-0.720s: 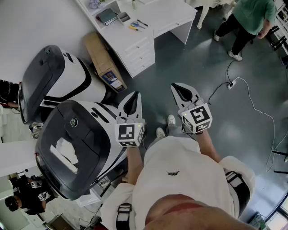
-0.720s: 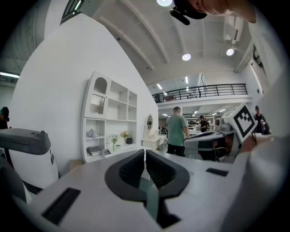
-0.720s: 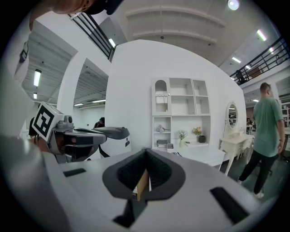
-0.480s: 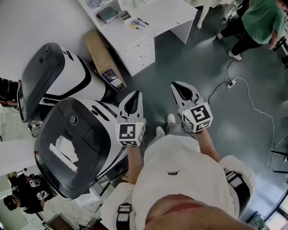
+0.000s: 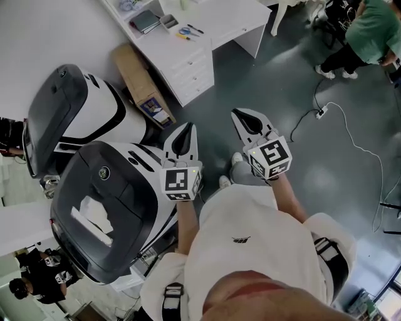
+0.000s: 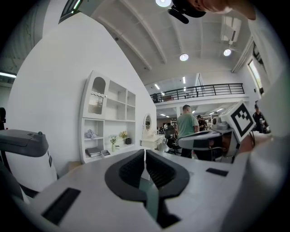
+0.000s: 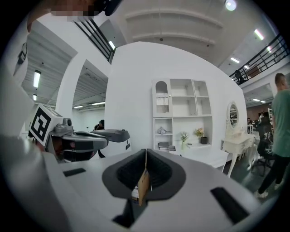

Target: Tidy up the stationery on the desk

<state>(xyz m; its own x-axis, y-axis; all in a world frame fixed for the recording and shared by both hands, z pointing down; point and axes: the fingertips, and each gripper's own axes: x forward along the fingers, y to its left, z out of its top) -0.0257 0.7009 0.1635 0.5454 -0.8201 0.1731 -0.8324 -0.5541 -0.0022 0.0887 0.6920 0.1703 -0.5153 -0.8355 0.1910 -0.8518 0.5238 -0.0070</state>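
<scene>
Upper centre, the notebook [image 5: 145, 21], scissors [image 5: 185, 31] and pen [image 5: 196, 29] lie on the desk [image 5: 233, 17], well apart from the 2 tongs. The left gripper [image 5: 185, 127], directly below them, is pressed together and empty. The right gripper [image 5: 242, 116] is likewise. The left looks nearer.

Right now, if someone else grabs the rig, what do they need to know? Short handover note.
Left gripper: shut, empty, held out in front of the body.
Right gripper: shut, empty, beside the left one.
Stationery: all on the white desk ahead, across open floor: blue-handled scissors, dark pen, small yellow item, dark notebook and small grey tray further back.
Done: nothing visibly tidied, nothing picked up.
Left: walk up to the desk, then gather the loose items. Mind the power strip and its cable on the floor to the right.
</scene>
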